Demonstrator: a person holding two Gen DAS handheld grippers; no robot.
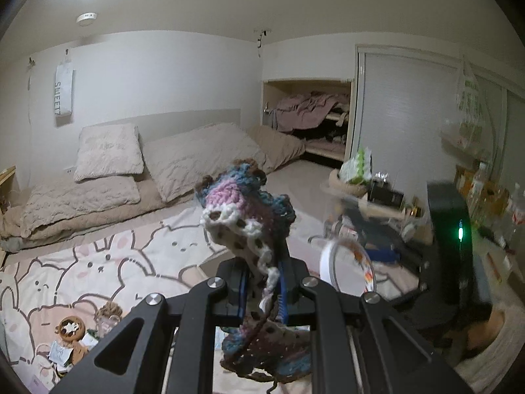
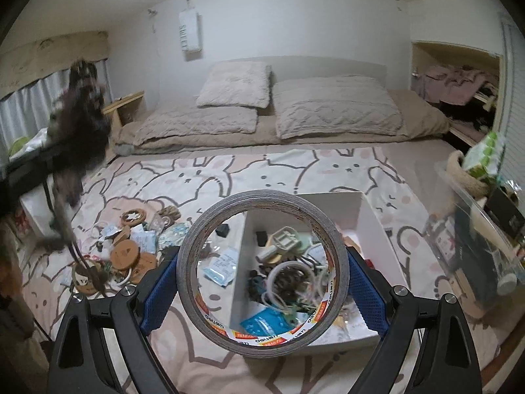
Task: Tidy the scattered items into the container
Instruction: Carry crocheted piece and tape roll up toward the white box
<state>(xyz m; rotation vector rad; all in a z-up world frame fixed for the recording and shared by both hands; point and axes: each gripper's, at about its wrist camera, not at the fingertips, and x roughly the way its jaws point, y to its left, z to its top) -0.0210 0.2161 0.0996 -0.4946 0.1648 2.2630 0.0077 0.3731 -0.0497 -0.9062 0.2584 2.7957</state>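
Two handheld grippers work over a bed spread with a bunny-print blanket [image 2: 295, 170]; much is hard to make out. The left gripper [image 1: 262, 290] is clenched on a crocheted piece [image 1: 244, 210] of pink, blue, white and brown yarn, which bunches above the jaws and hangs below them, its lower end cut off by the frame; in the right wrist view it is only a dark blurred streak at the left edge. The right gripper [image 2: 262, 282] grasps a roll of tape [image 2: 262, 272] between its blue pads, held upright so the box shows through the ring; in the left wrist view the roll is a smeared white arc. The white box [image 2: 370, 226] sits on the blanket just beyond the roll, divided by one wall into two compartments, its near rim hidden behind the tape; the right compartment holds a tangle of small items too jumbled to count, the left a few packets. A scattered pile [image 2: 128, 249] lies left of the box, with at least three round brown discs among papers and rings. Open blanket stretches behind box and pile to three beige pillows [image 2: 236, 85]; a cluttered shelf [image 2: 475, 229] crowds the right edge, blurred
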